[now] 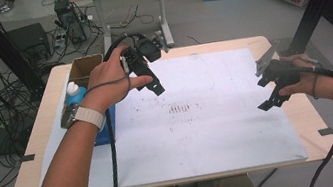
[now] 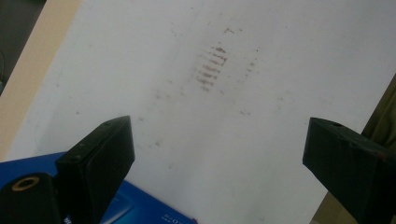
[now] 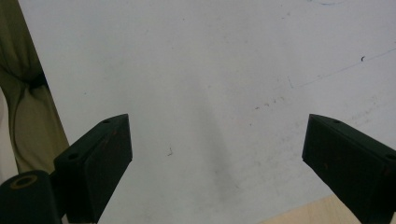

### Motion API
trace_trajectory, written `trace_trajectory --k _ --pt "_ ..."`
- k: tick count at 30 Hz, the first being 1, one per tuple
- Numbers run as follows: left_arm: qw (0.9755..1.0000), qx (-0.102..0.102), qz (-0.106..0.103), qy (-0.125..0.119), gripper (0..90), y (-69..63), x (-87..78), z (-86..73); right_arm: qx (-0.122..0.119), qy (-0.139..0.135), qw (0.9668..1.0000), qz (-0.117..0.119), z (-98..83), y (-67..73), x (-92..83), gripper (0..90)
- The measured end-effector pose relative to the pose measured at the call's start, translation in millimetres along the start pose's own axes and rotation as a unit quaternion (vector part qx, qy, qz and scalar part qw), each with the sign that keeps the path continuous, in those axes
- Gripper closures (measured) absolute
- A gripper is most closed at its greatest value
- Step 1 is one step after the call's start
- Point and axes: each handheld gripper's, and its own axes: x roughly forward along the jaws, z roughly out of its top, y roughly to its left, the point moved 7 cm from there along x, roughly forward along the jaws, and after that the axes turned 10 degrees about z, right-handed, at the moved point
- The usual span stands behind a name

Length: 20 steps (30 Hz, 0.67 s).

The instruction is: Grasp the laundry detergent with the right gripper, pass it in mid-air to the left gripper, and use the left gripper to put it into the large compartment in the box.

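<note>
Both the left gripper (image 2: 217, 154) and the right gripper (image 3: 217, 149) stand wide open and empty above the white mat (image 1: 218, 115), the blue box (image 2: 140, 205) just beside the left jaw.

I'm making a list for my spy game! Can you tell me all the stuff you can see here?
white sheet: one, white with reddish smudges, covering the table
table: one, light wood, centre
blue box: one, blue, table's left side under the left wrist
bottle: one, blue with white cap, left edge
cardboard box: one, brown, far left corner
left gripper: one, black, fingers open, above the sheet
right gripper: one, black, fingers open, over the right edge
</note>
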Motion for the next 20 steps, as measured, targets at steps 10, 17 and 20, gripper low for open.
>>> trace_trajectory --k 10,17,20 --pt "1.0 -0.008 0.0 0.0 9.8 3.4 -0.8 -3.3 -0.002 0.001 1.0 0.0 0.3 0.2 0.5 8.4" --pt "1.0 -0.008 0.0 0.001 9.8 3.6 0.7 -2.8 -0.003 0.001 1.0 0.001 0.4 0.4 0.7 8.4" --pt "1.0 -0.009 -0.002 0.002 9.8 3.8 0.6 -2.8 -0.002 -0.002 1.0 0.001 0.6 0.4 0.8 8.4"
